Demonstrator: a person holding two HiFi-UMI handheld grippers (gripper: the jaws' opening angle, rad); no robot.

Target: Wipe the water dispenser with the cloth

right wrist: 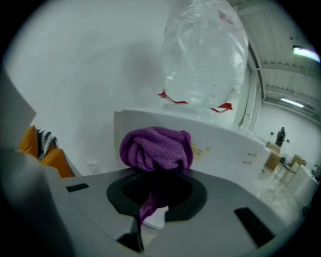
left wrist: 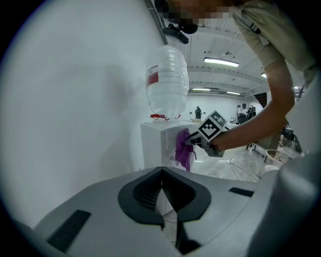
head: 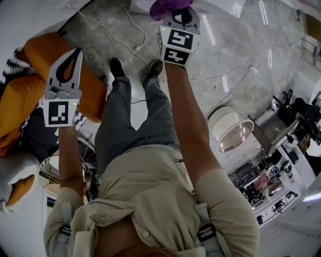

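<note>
The white water dispenser [left wrist: 154, 145] stands against a white wall, with a clear bottle [left wrist: 168, 80] upside down on top. My right gripper [left wrist: 193, 142] is shut on a bunched purple cloth [left wrist: 182, 149] and holds it against the dispenser's front upper edge. In the right gripper view the cloth [right wrist: 156, 148] bulges out of the jaws, right up against the dispenser's top [right wrist: 225, 145] below the bottle [right wrist: 205, 55]. In the head view the right gripper [head: 178, 12] reaches forward with the cloth [head: 168, 7]. My left gripper [head: 75, 52] hangs back to the left, shut and holding nothing.
An orange cushioned seat [head: 45, 65] lies to the left, below my left gripper. White cables [head: 135, 35] run over the marble floor near the person's feet. A round white stool or bin [head: 228, 128] and cluttered benches [head: 271, 180] stand to the right.
</note>
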